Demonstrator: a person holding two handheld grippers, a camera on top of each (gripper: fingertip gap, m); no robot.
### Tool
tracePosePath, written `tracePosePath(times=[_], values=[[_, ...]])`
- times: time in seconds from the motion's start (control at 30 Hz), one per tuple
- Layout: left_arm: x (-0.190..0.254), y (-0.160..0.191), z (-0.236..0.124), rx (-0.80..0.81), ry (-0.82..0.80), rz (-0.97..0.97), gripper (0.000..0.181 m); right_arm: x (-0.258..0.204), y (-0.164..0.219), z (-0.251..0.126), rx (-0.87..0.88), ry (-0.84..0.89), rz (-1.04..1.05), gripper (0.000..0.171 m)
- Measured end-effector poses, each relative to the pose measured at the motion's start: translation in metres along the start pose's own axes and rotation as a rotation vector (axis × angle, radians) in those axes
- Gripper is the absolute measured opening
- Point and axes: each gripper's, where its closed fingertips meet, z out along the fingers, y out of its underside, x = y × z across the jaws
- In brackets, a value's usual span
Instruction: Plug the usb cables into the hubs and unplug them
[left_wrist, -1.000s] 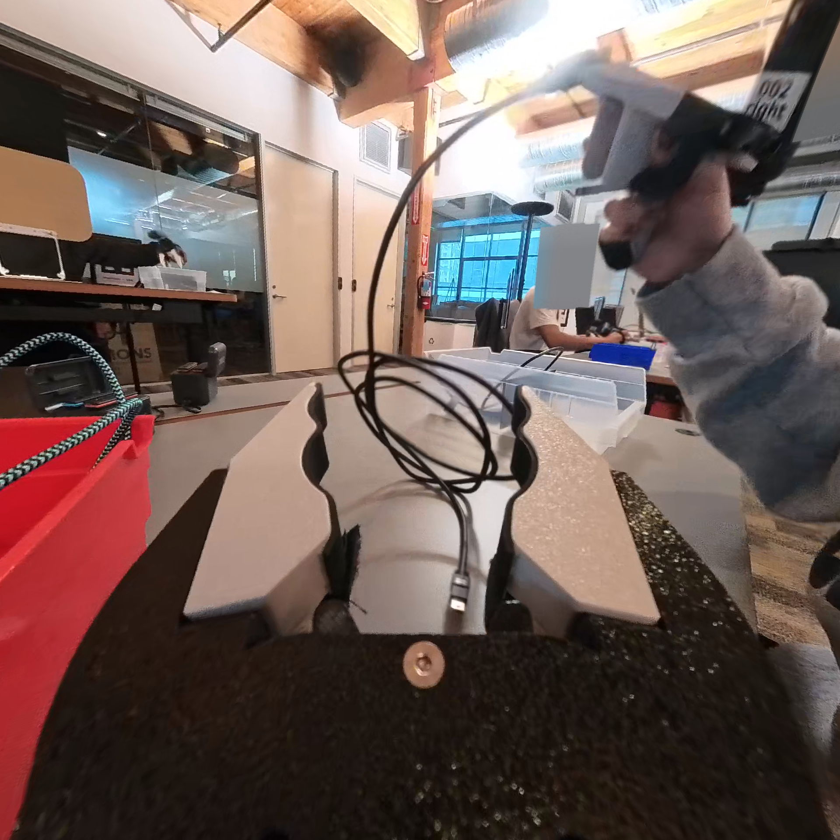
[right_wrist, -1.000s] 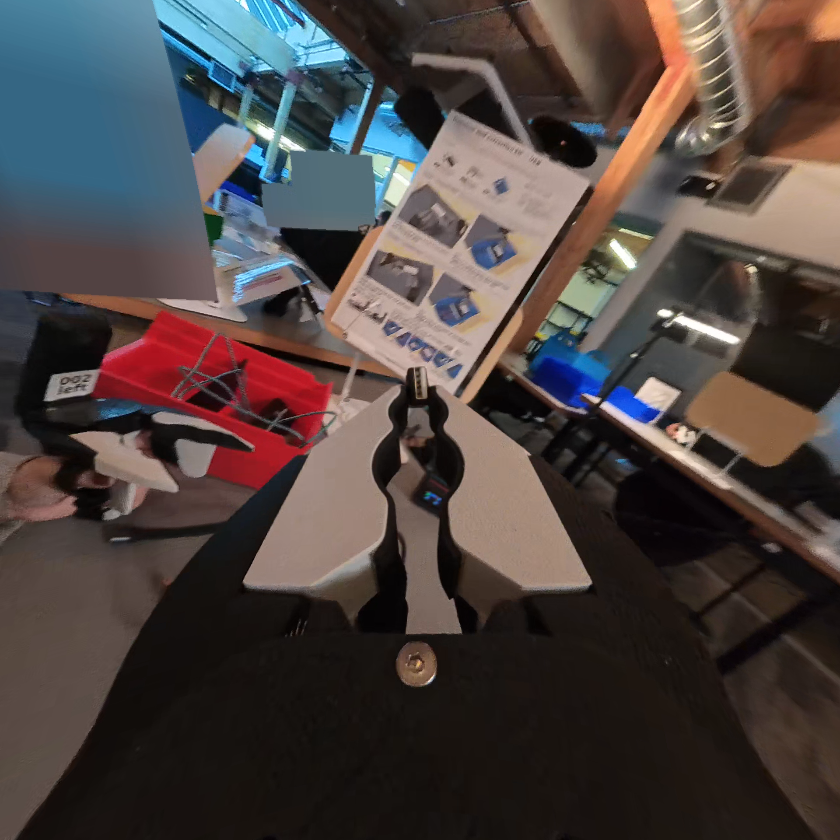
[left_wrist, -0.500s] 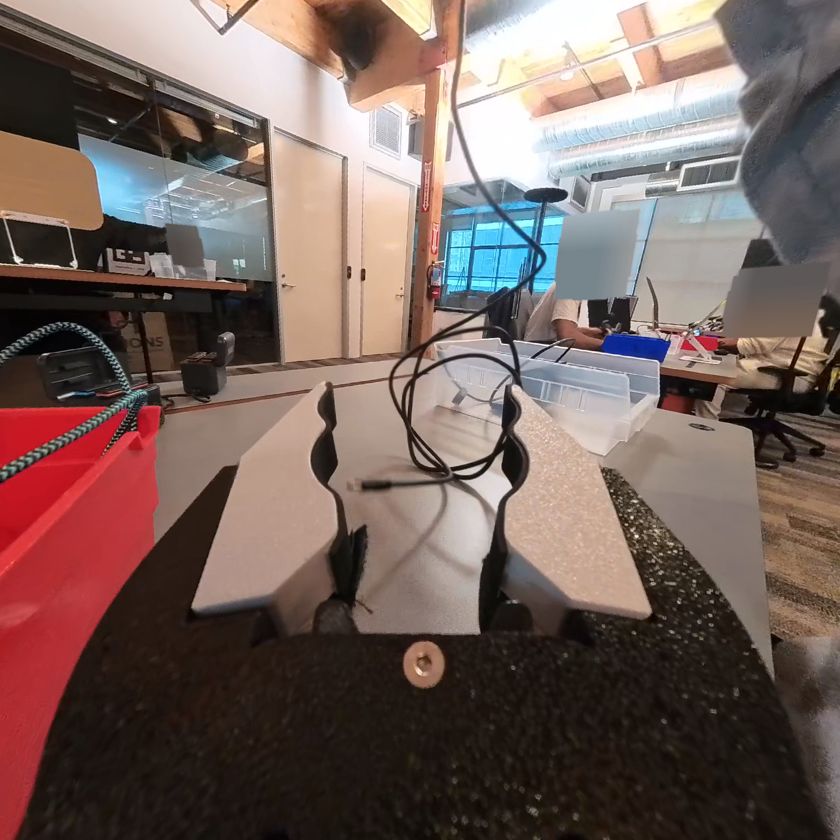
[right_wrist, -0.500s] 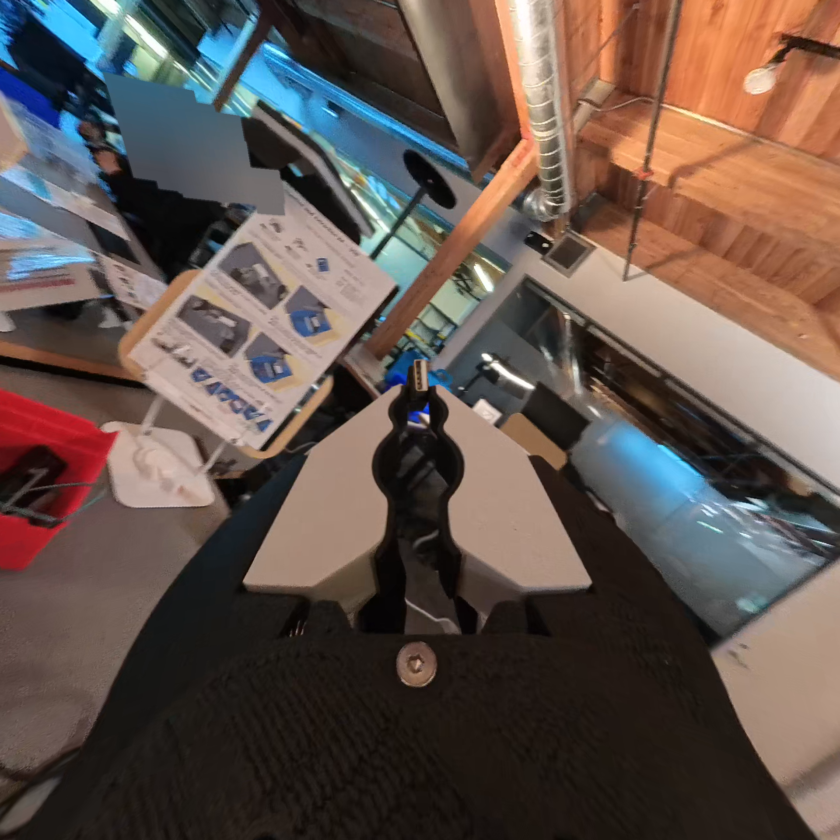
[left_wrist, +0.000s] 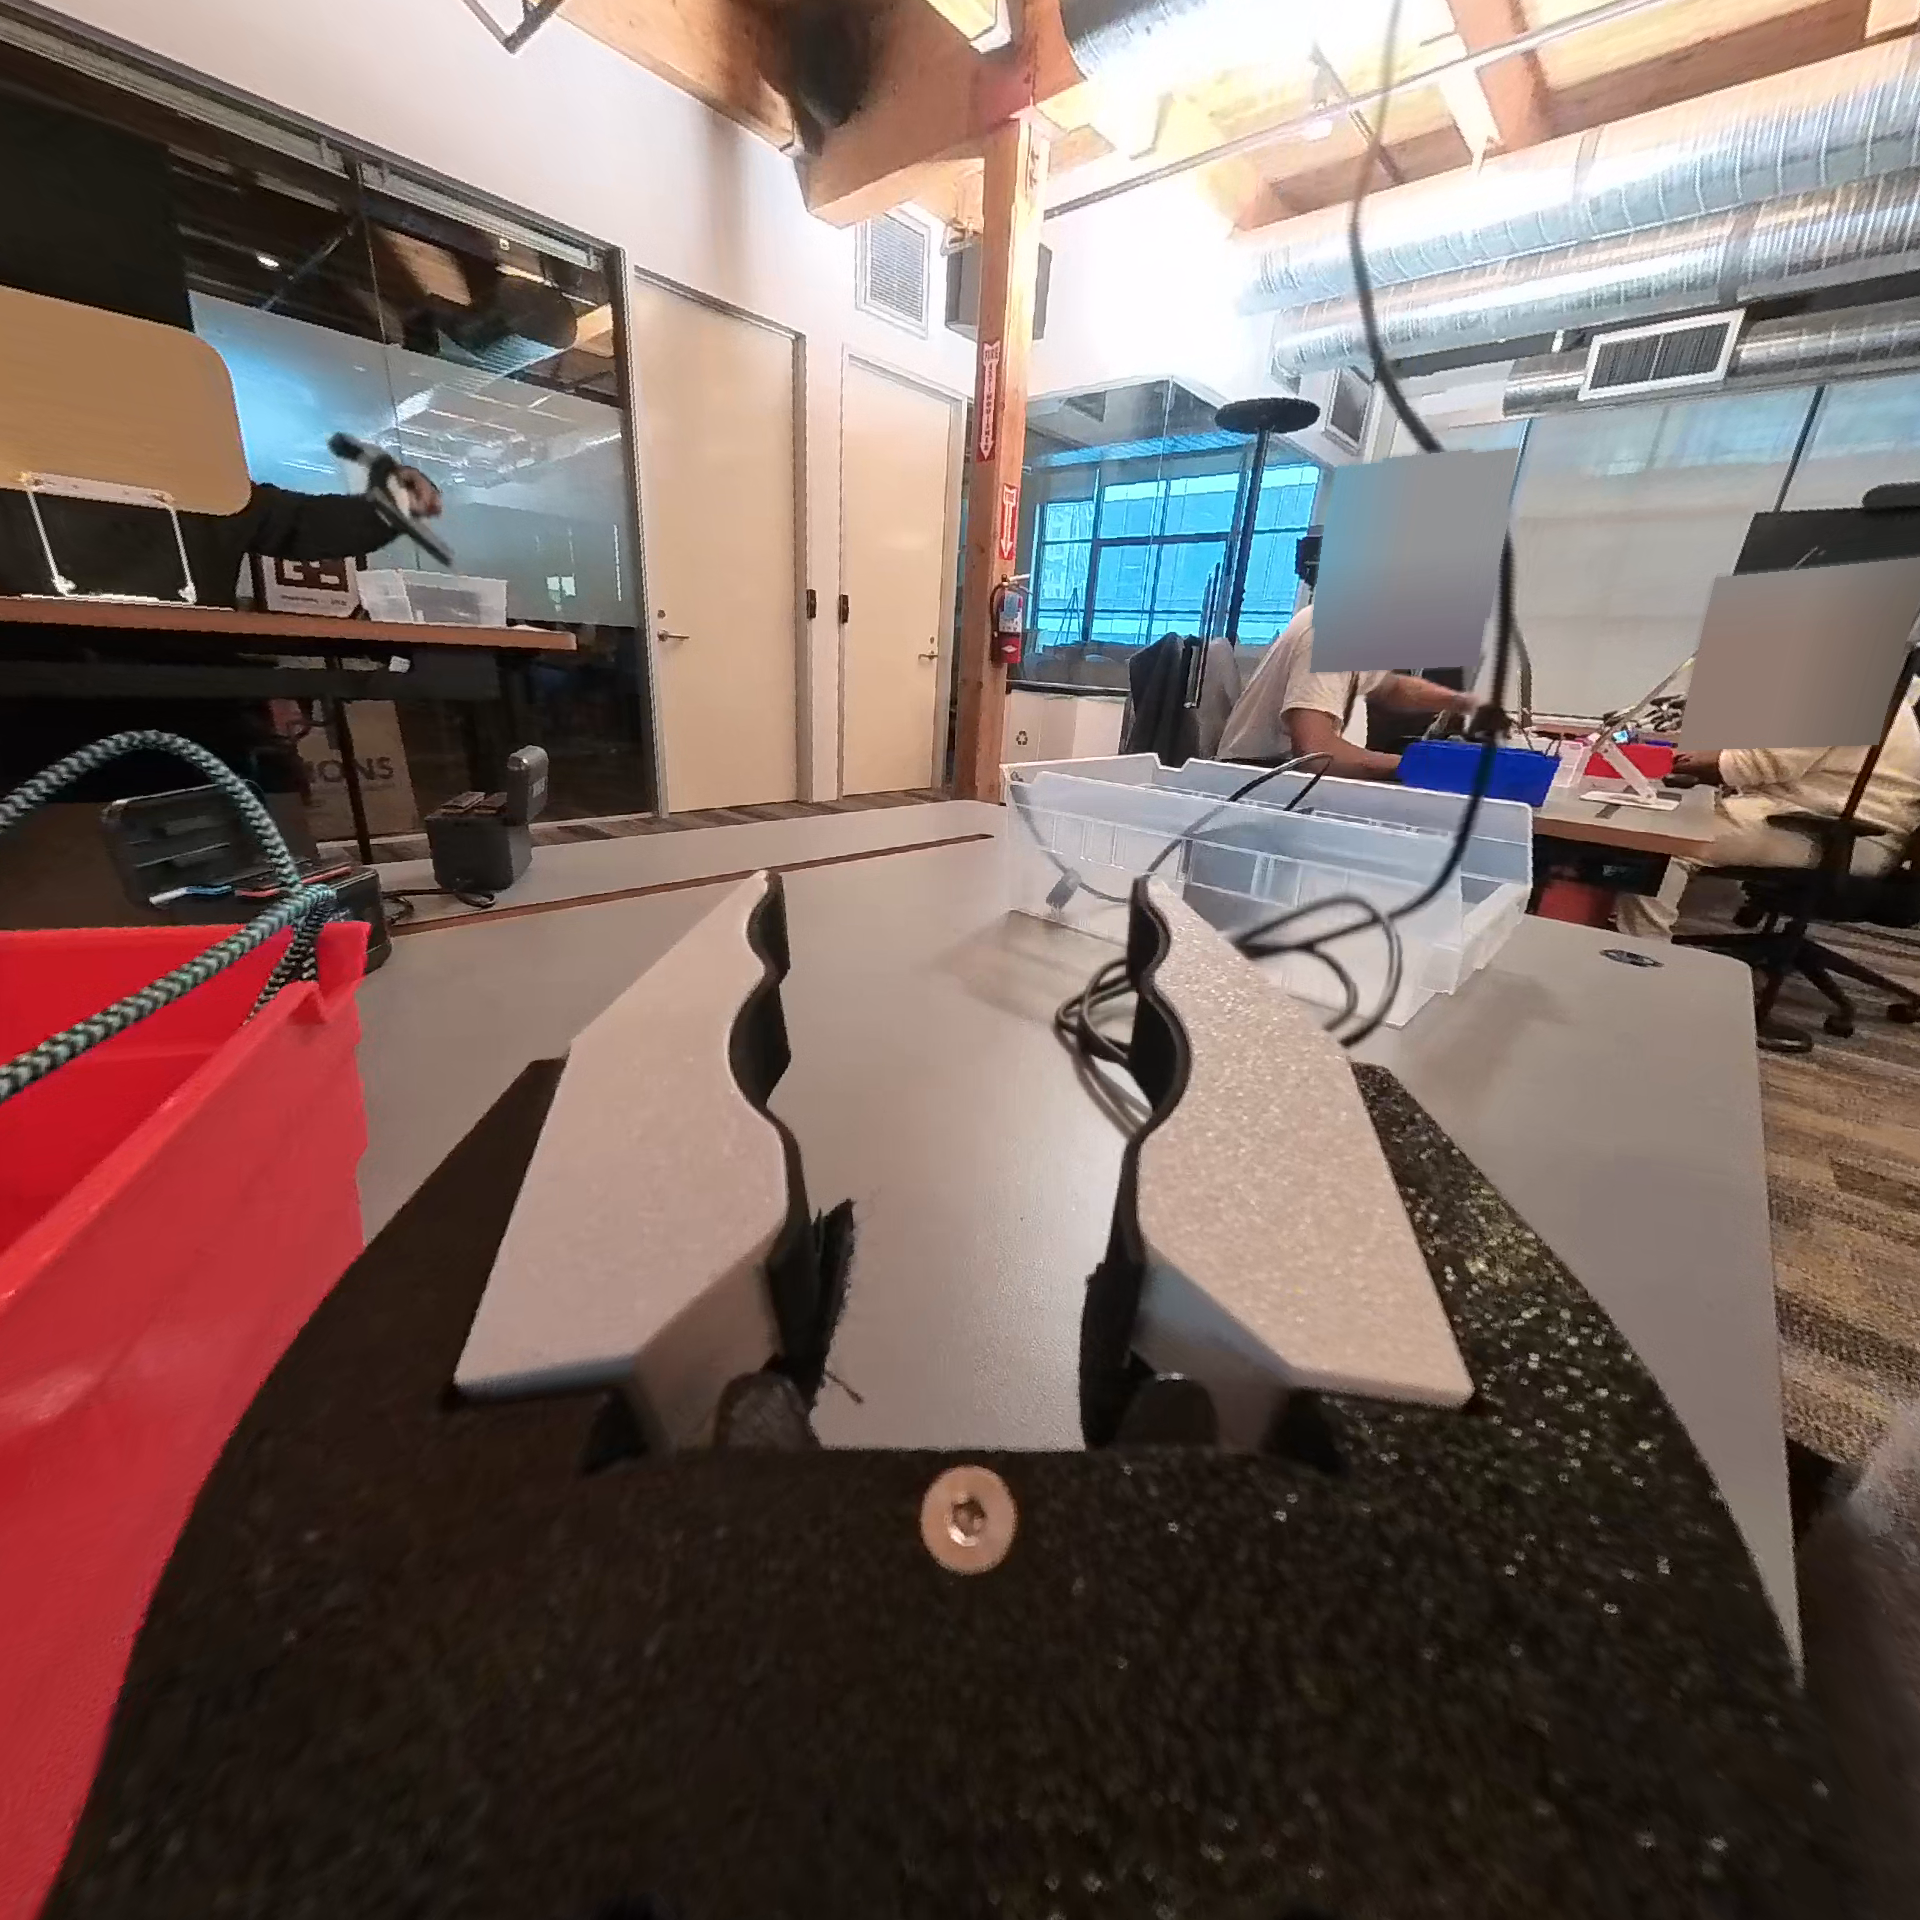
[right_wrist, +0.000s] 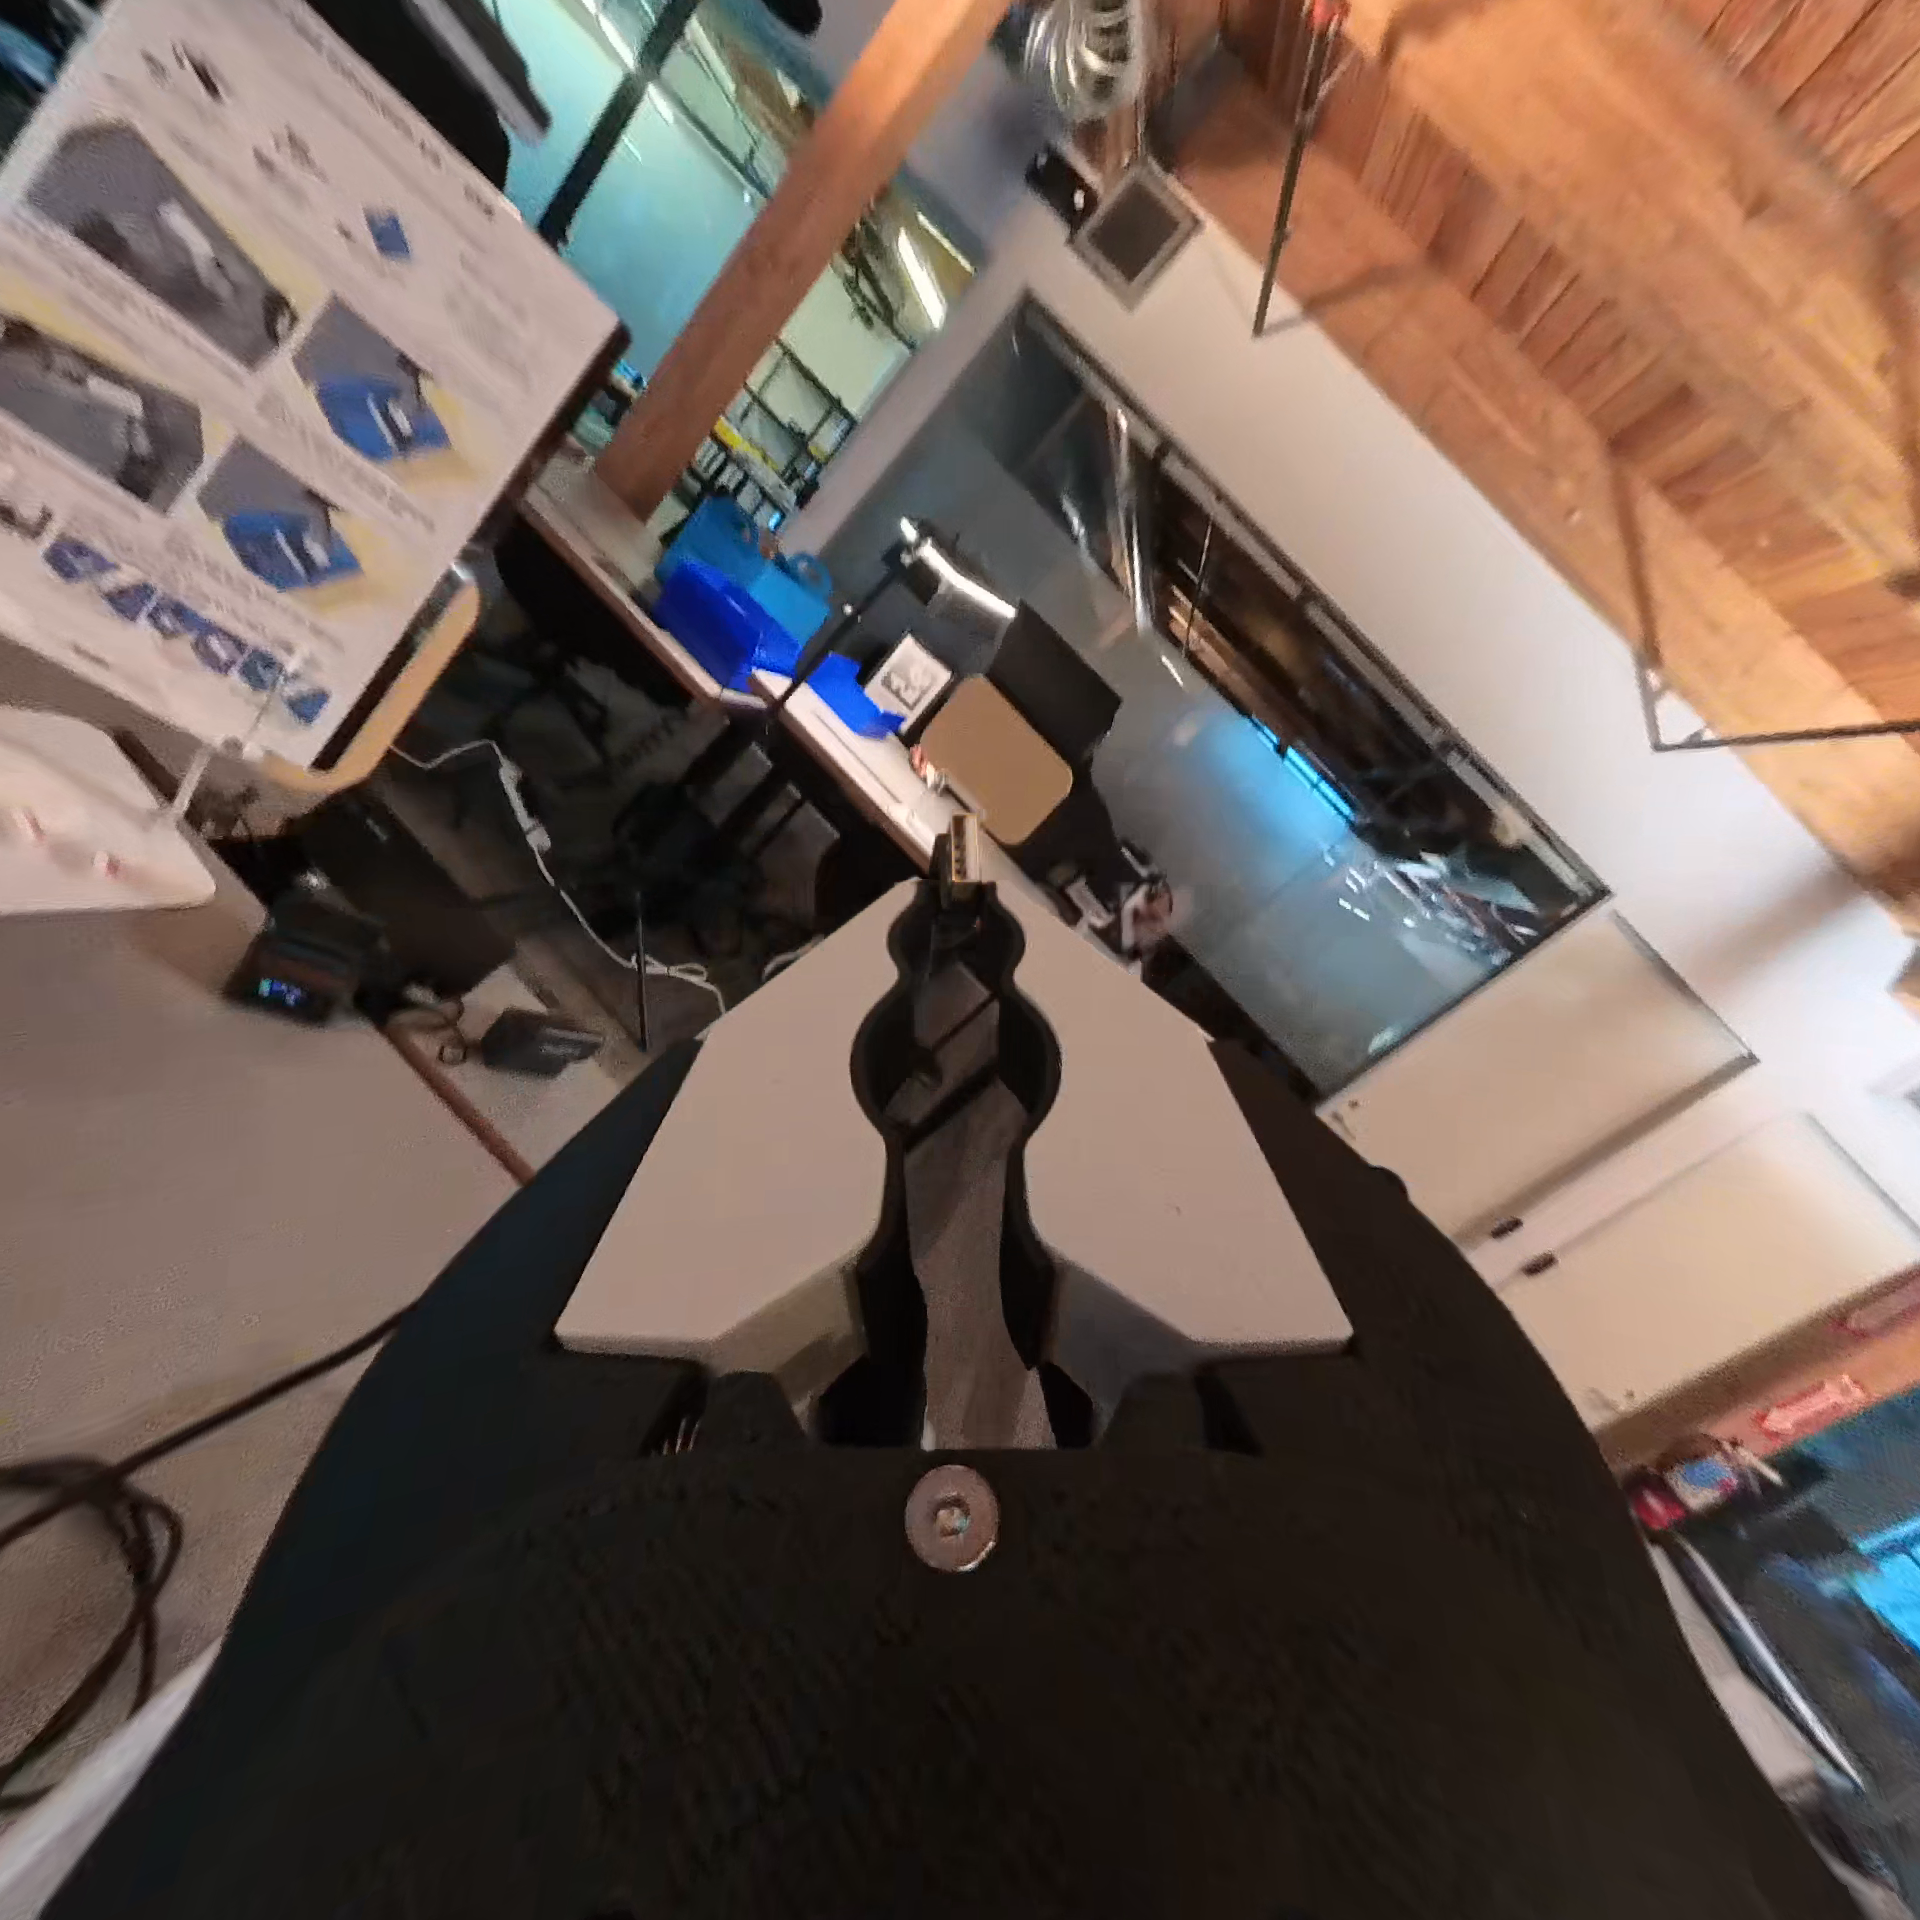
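Right wrist view: right gripper (right_wrist: 961, 894) clamping USB plug (right_wrist: 960, 854), long axis forward; left gripper (left_wrist: 956, 935) spread, empty, cable (left_wrist: 1288, 945) far right.

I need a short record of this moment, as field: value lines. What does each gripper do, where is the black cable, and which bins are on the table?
left gripper: open, empty, low over the grey table
right gripper: shut on the USB plug, raised and tilted
black cable: hangs from above, loops resting on the table by the left gripper's right finger
red bin: left, braided cable over its rim
clear bin: behind the loops
hub: not visible
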Motion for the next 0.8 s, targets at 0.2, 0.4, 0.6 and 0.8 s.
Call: tracePosePath(times=[0.2,0.4,0.6,0.8], values=[[0.000,0.001,0.000,-0.004,-0.002,0.004,0.063,-0.024,0.057,-0.022,-0.080,-0.036,0.028,0.007],[0.000,0.001,0.001,-0.011,-0.008,0.009,0.063,-0.040,0.065,-0.035,-0.011,-0.096,0.115,0.006],[-0.001,0.010,0.005,-0.081,-0.046,0.029,0.063,-0.075,0.072,-0.061,0.073,-0.156,0.112,0.007],[0.017,0.003,0.024,-0.130,-0.075,0.094,0.061,-0.102,0.107,-0.083,0.061,-0.198,0.099,0.006]])
